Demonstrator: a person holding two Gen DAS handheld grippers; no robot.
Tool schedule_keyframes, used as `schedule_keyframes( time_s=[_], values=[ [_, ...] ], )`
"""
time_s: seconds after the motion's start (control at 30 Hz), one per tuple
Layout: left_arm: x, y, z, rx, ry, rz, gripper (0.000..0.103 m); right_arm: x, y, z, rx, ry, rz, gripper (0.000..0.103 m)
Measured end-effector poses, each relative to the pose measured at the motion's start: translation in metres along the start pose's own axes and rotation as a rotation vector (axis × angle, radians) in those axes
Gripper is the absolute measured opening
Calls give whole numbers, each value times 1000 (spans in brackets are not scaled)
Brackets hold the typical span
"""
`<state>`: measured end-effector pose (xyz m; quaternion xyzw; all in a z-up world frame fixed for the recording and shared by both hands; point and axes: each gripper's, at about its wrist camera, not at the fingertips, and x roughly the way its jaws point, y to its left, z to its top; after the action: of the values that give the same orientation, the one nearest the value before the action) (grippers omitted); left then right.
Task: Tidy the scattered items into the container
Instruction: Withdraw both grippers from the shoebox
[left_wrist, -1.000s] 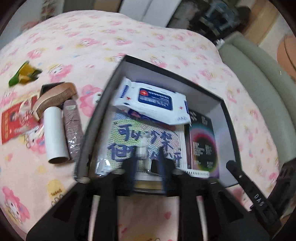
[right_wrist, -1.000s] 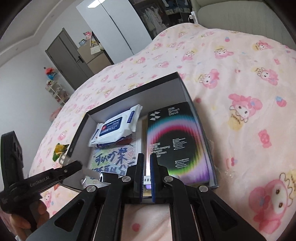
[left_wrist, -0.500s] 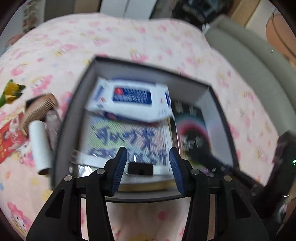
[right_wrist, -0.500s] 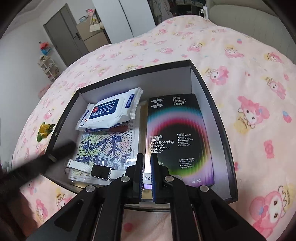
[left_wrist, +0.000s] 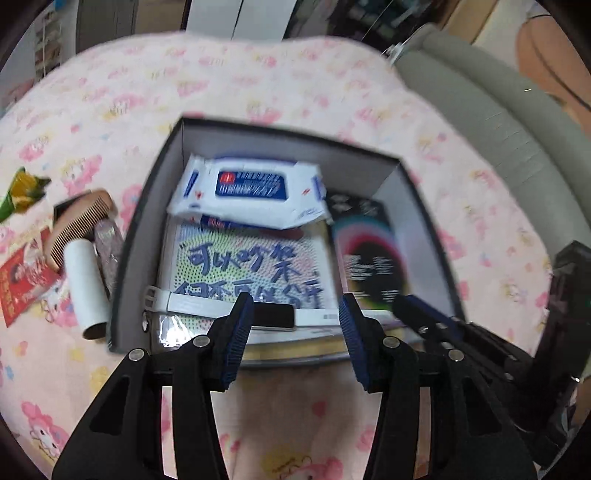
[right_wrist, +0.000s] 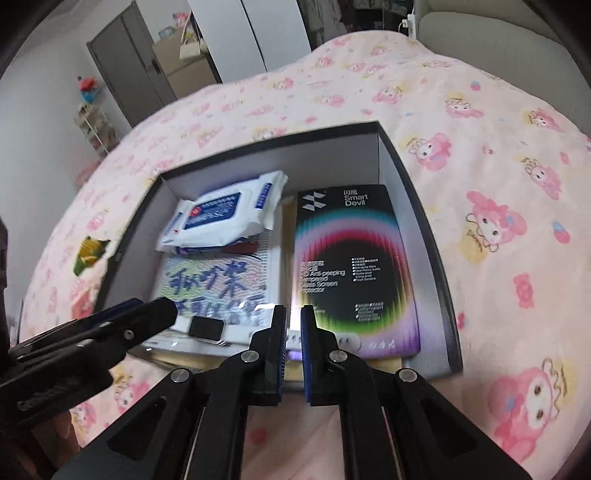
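- Left wrist view: the left gripper (left_wrist: 295, 325) stands wide apart and empty at the near edge of the box (left_wrist: 424, 192); a white-strapped watch (left_wrist: 273, 315) lies in the box just past its tips.
- Already inside, farther ahead: wipes pack (left_wrist: 251, 195), lettered book (left_wrist: 251, 266), screen-protector box (right_wrist: 354, 266).
- Outside, well left of the tongs on the bedspread (left_wrist: 295, 74): comb (left_wrist: 79, 225), white tube (left_wrist: 86, 291), grey pouch (left_wrist: 109, 243), red packet (left_wrist: 22, 280), green-yellow wrapper (left_wrist: 20, 190).
- The right gripper (right_wrist: 293, 343) is nearly closed on nothing, tips over the near rim.
- Judgement: partly tidied; five items remain out.
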<state>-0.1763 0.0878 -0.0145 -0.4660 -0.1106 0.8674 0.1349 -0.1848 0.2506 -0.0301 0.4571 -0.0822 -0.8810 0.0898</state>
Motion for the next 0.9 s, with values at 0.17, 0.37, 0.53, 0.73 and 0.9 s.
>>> schedule_keyframes(
  time_s=[0.17,0.37,0.53,0.73,0.9],
  values=[
    [-46,-7,-11,42,-65,-41,49,-39,19,-17,-18,-57,26,13],
    [-101,-4,-31,79,-133,-62,55,-84,43,-40,-34,-124,37,28],
    [-128,5,-48,102,-163,-60,56,-103,59,-58,-27,-151,69,34],
    [-140,27,-68,82,-150,-28,56,-102,78,-72,-39,-132,80,34],
    [-145,47,-84,61,-142,-10,56,-100,93,-81,-50,-130,77,35]
  ],
)
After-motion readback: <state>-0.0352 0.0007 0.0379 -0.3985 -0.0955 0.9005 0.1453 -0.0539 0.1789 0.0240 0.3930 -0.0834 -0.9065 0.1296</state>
